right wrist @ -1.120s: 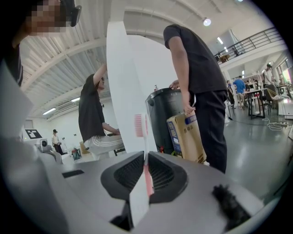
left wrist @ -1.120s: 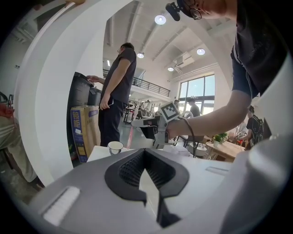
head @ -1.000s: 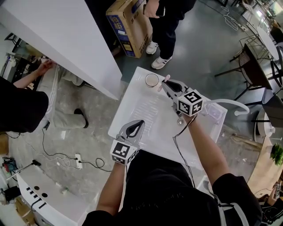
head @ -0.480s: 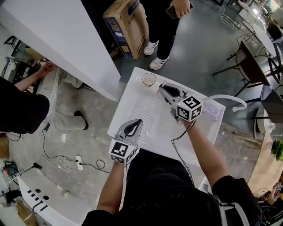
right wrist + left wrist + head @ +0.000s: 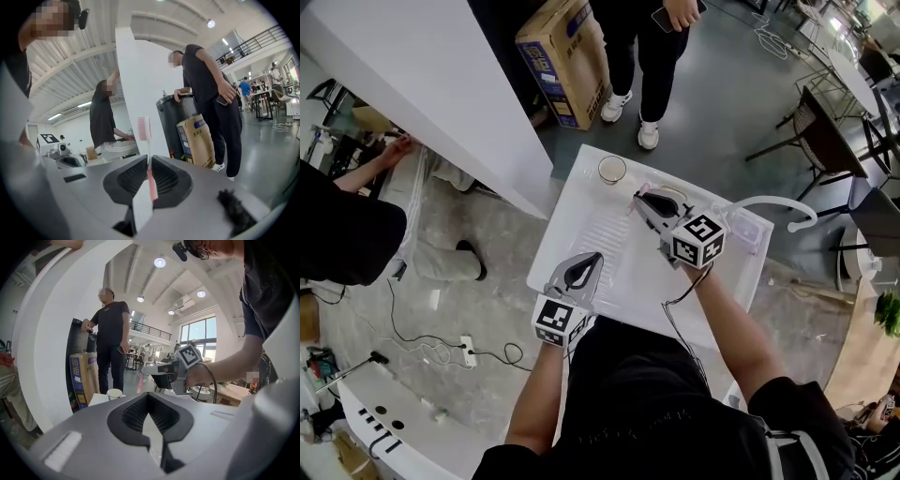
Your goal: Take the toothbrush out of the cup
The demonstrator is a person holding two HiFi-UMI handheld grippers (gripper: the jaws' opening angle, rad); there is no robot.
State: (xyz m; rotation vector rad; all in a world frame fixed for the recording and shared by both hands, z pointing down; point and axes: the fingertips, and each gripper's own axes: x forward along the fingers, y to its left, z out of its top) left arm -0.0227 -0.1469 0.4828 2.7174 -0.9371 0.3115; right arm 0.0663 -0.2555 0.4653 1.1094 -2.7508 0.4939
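- On the white table point(image 5: 581, 211), the cup point(image 5: 611, 170) stands near the far edge, and no brush shows in it.
- The right gripper point(image 5: 645, 200) sits just beside the cup, clear of its rim. Its jaws are clamped on the pink handle of the toothbrush point(image 5: 151, 183), with the bristle head pointing up beyond the jaw tips.
- Judgement: extraction is essentially complete, because the toothbrush is out of the cup and held. At most, carrying it off or setting it down remains.
- The left gripper point(image 5: 584, 272) rests near the table's near edge. Its jaws are pressed together with nothing between them.
- Writing: the cardboard box point(image 5: 562, 56) on the floor carries blue print that is too small to read. Each gripper cube shows only square black-and-white markers. No brand shows on the cup or the toothbrush.
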